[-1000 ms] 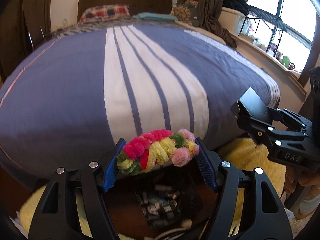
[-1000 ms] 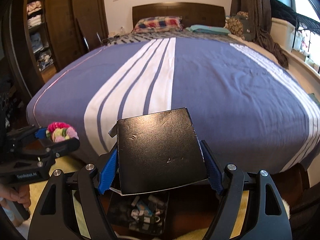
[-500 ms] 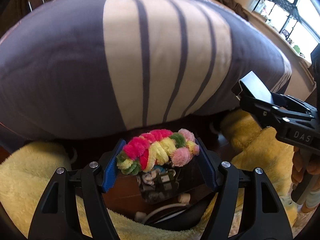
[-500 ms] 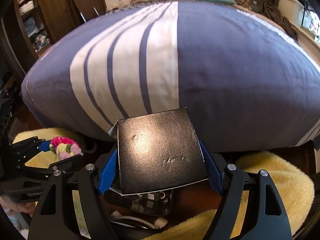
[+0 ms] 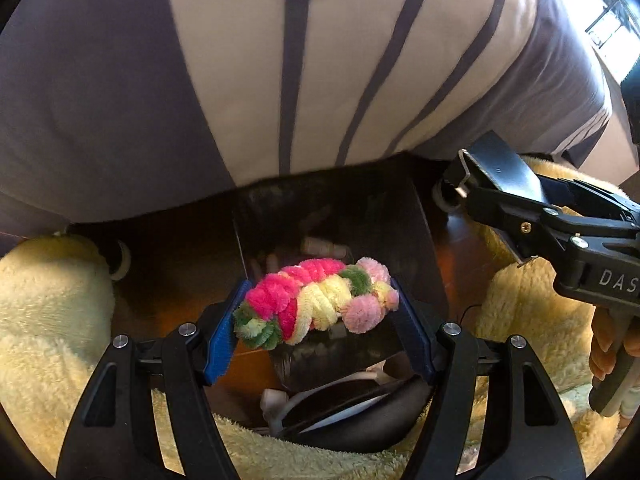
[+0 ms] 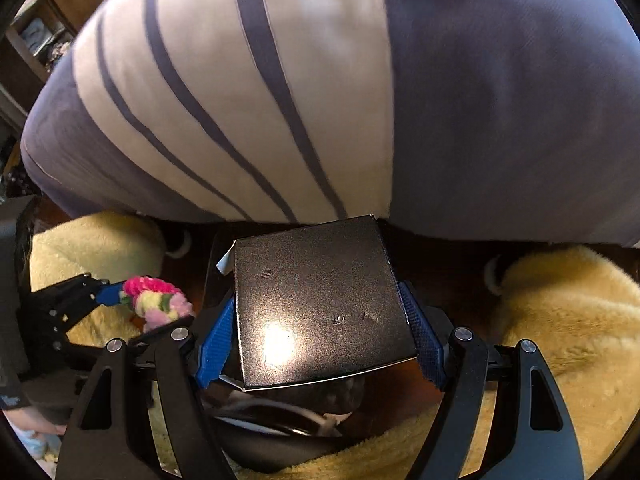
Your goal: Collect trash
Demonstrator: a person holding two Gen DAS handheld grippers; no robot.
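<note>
My left gripper is shut on a bundle of fuzzy pipe cleaners, pink, yellow and green, held above a dark bin on the floor that has small items inside. My right gripper is shut on a flat black box, held over the same bin, which it mostly hides. In the left wrist view the right gripper with the black box is at the right. In the right wrist view the left gripper with the pipe cleaners is at the left.
The foot of a bed with a blue and white striped cover hangs just beyond the bin. Yellow fluffy rugs lie on the dark wooden floor at both sides. A dark rounded object with white cable lies below the grippers.
Both grippers have tilted down and lowered from bed-top level toward the floor. The bin now sits right under them. Both still hold their items.
</note>
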